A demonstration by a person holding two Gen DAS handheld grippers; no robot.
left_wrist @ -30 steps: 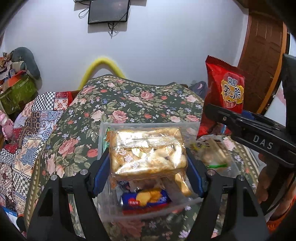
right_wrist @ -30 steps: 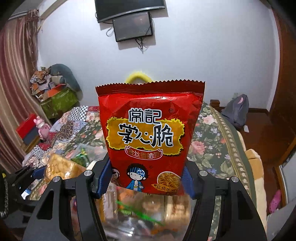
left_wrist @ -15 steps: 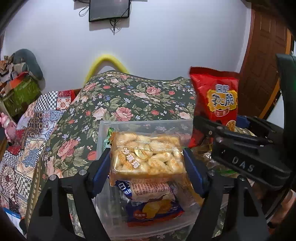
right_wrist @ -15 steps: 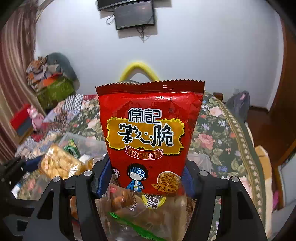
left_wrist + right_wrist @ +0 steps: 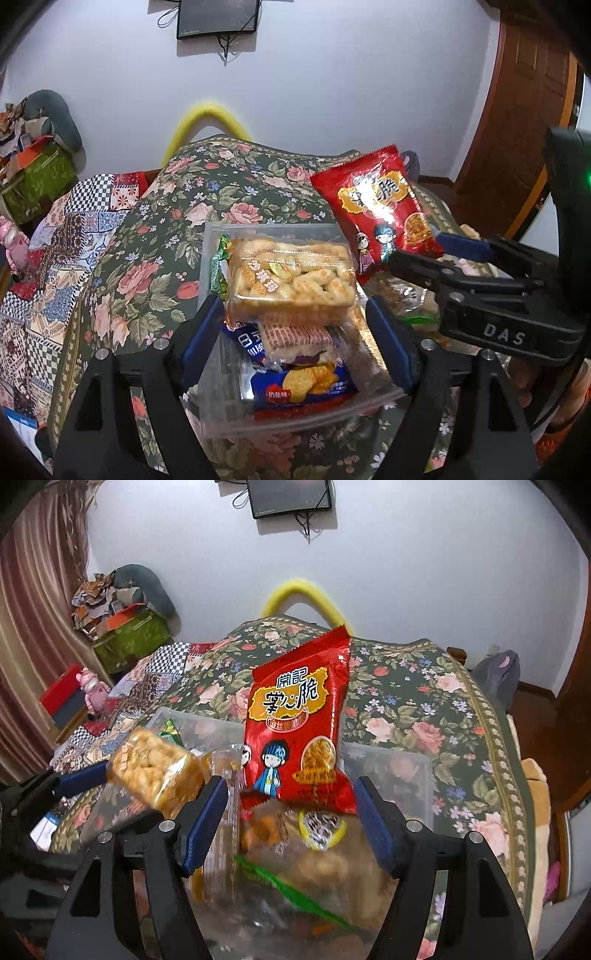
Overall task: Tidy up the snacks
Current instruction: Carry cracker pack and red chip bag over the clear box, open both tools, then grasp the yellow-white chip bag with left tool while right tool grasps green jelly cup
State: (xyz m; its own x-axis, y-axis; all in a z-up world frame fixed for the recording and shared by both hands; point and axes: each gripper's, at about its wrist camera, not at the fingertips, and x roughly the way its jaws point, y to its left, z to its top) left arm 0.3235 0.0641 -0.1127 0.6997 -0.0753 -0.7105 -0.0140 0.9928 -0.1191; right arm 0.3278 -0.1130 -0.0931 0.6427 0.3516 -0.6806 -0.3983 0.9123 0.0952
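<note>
Dropping snacks into clear bins (image 5: 221, 406) on the bed, both tools' jaws had just been opening: left tool (image 5: 295, 339) released the biscuit tray (image 5: 291, 277), right tool (image 5: 288, 819) the tilting red packet (image 5: 299, 723); sorting looked nearly finished.

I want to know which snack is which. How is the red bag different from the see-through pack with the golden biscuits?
The red bag is shiny and hides its food, with cartoon children printed on it; the clear biscuit pack shows its golden pieces. The red bag stands tall and leaning; the biscuit pack lies flat and blocky on other snacks. The red bag is at the right gripper, the biscuit pack at the left gripper. Both sit over clear plastic boxes of snacks.
</note>
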